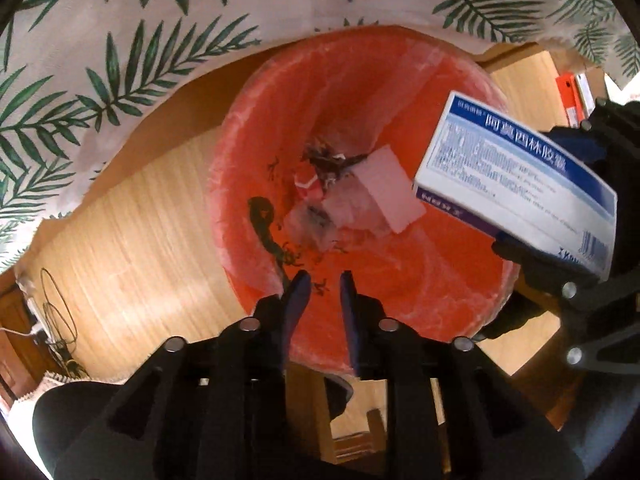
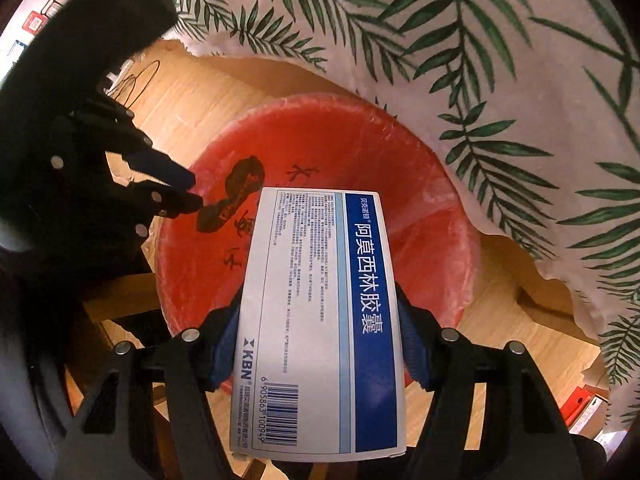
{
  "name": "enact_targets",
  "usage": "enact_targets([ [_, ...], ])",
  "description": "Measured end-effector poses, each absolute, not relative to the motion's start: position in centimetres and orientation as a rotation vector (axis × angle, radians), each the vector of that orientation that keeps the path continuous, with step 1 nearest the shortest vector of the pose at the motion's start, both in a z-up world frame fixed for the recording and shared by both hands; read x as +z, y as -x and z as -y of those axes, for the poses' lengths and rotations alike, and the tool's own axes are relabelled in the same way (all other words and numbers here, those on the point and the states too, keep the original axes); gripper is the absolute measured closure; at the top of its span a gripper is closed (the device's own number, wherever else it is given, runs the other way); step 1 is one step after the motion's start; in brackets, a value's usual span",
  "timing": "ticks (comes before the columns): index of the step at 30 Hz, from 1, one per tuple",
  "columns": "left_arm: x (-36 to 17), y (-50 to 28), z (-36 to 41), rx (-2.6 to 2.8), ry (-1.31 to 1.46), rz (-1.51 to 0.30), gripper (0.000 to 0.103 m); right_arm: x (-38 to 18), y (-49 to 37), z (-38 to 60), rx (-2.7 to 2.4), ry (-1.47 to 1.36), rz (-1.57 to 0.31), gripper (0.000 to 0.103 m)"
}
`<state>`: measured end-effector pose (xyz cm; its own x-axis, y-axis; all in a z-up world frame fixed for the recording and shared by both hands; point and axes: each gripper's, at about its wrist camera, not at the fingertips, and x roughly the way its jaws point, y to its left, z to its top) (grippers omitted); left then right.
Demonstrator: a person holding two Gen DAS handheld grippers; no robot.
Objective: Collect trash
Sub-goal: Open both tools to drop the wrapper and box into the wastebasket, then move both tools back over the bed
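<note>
A red trash bin with a red liner stands on the wooden floor, with paper scraps at its bottom. My left gripper hangs over the bin's near rim, empty, its fingers slightly apart. It shows at the left in the right wrist view. My right gripper is shut on a white and blue medicine box and holds it above the bin. The box also shows at the right in the left wrist view.
A white tablecloth with green leaves hangs beside the bin. Cables lie on the floor at the left. Red and white boxes stand at the far right.
</note>
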<state>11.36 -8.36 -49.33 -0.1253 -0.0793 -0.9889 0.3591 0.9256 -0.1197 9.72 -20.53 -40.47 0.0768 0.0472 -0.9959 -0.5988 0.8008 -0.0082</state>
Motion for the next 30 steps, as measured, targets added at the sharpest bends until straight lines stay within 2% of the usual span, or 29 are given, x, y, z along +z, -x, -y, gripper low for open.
enact_targets([
  [4, -48.7, -12.0, 7.2, -0.325, -0.175, -1.638, 0.069, -41.4, -10.0, 20.3, 0.528, 0.48, -1.441, 0.037],
  [6, -48.2, -12.2, 6.6, -0.304, -0.148, -1.62, 0.057, -41.7, -10.1, 20.2, 0.534, 0.486, -1.447, 0.037],
  [18, -46.6, -12.7, 5.6, -0.256, -0.084, -1.567, 0.055, -43.9, -10.2, 19.0, 0.561, 0.503, -1.466, 0.037],
  [19, -46.5, -12.7, 5.5, -0.255, -0.079, -1.564, 0.055, -44.0, -10.1, 19.0, 0.561, 0.503, -1.469, 0.036],
  [21, -46.0, -12.7, 5.3, -0.254, -0.072, -1.555, 0.055, -43.8, -10.1, 19.0, 0.558, 0.511, -1.463, 0.022],
  [23, -45.5, -12.7, 5.2, -0.252, -0.065, -1.544, 0.055, -43.2, -9.9, 18.7, 0.56, 0.516, -1.439, 0.015],
  [30, -41.0, -11.8, 4.7, -0.244, -0.062, -1.398, 0.055, -38.9, -9.2, 18.3, 0.521, 0.551, -1.284, 0.005],
])
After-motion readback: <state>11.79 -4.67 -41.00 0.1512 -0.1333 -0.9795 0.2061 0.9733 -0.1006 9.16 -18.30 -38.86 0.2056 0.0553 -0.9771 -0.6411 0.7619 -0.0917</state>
